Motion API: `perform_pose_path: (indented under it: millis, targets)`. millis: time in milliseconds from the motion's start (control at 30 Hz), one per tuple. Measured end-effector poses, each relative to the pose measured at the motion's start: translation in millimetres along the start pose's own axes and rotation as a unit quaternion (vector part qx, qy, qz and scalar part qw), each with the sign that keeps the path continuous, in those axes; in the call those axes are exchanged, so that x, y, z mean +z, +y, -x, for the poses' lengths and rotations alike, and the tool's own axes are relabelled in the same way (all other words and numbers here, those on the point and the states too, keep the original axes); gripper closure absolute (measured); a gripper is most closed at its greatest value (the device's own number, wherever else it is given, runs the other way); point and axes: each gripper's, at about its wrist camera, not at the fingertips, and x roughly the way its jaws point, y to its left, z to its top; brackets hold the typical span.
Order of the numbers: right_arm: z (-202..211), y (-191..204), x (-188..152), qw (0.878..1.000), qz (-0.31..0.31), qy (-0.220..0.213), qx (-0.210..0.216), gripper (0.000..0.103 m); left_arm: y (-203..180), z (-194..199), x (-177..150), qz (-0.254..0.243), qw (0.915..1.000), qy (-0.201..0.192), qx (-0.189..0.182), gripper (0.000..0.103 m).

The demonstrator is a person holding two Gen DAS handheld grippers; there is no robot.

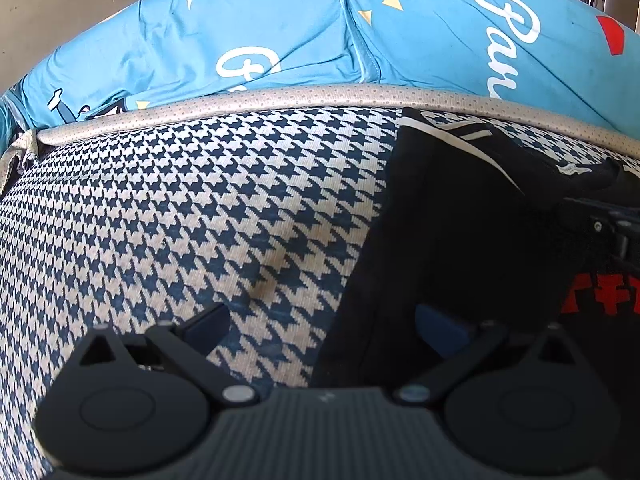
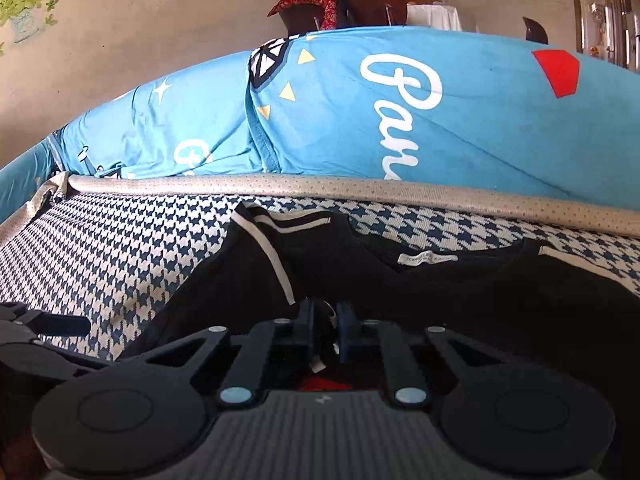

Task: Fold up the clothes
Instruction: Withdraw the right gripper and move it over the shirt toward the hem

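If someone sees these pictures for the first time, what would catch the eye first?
Probably the bright blue printed bedding heaped at the back, then the houndstooth cover spread in front of it. A black garment with white stripes lies on that cover; the right gripper is shut on it, the left gripper is open.

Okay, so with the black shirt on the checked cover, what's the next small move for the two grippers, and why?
Probably close the left gripper on the edge of the black shirt. Its jaws stand open, straddling that edge over the houndstooth cover, while the right gripper is already shut on the fabric. With both sides pinched, the shirt could be lifted evenly for a fold.
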Motion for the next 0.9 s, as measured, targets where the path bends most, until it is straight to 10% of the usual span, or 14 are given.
perform_pose_path:
  millis: [533, 900]
  targets:
    - [44.0, -13.5, -15.6, 0.992, -0.078, 0.061, -0.074, 0.055, -7.0, 10.3, -6.6, -0.028, 0.9996, -0.005, 0.004, 0.000]
    - [89.1, -28.8, -30.0, 0.988, -0.093, 0.083, -0.095, 0.050, -18.9, 32.5, -14.1, -0.036, 0.9992, -0.009, -0.014, 0.000]
